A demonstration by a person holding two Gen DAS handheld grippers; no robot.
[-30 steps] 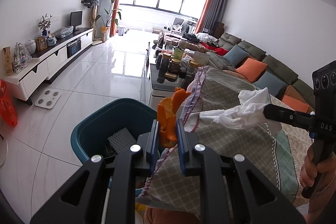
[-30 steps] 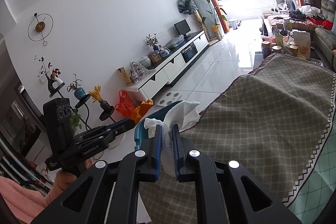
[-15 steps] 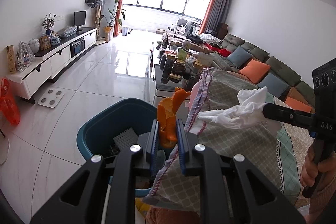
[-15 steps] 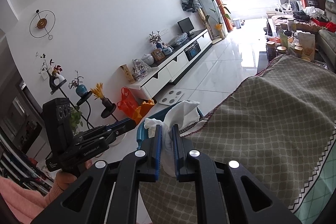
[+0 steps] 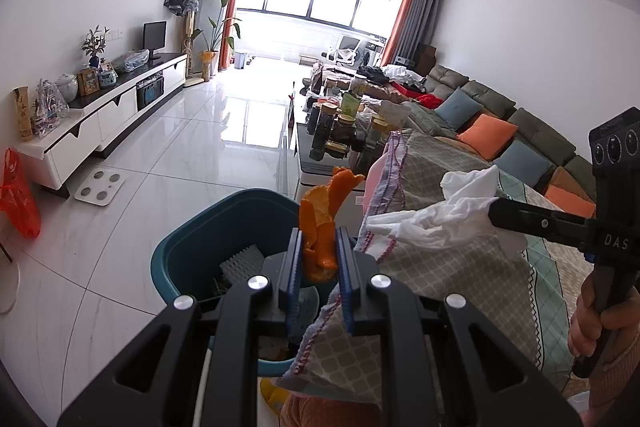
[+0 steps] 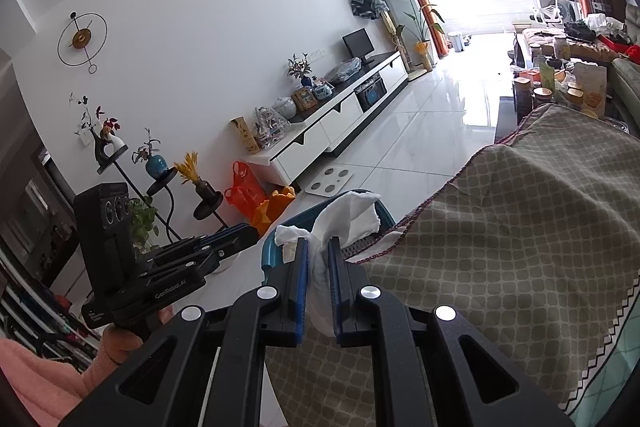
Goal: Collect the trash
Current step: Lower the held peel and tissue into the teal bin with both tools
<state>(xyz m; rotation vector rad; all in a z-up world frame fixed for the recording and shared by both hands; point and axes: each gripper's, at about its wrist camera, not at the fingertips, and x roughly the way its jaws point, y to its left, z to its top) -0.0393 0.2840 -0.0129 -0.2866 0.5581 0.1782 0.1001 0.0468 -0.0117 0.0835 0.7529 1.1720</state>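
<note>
Over the bin (image 5: 188,251), the peel (image 5: 320,227) sits clamped in the left gripper (image 5: 318,267), jaws closed on it. Beside it, the right gripper (image 6: 318,267) pinches the tissue (image 6: 344,215), just above the cloth (image 6: 520,247) edge. Released too early, the light tissue could drift onto the cloth or floor (image 5: 200,147); the hanging cloth partly covers the bin's near side.

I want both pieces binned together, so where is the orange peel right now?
The orange peel is clamped in the left hand-held gripper, above the teal bin, left of the cloth-covered table's edge.
</note>
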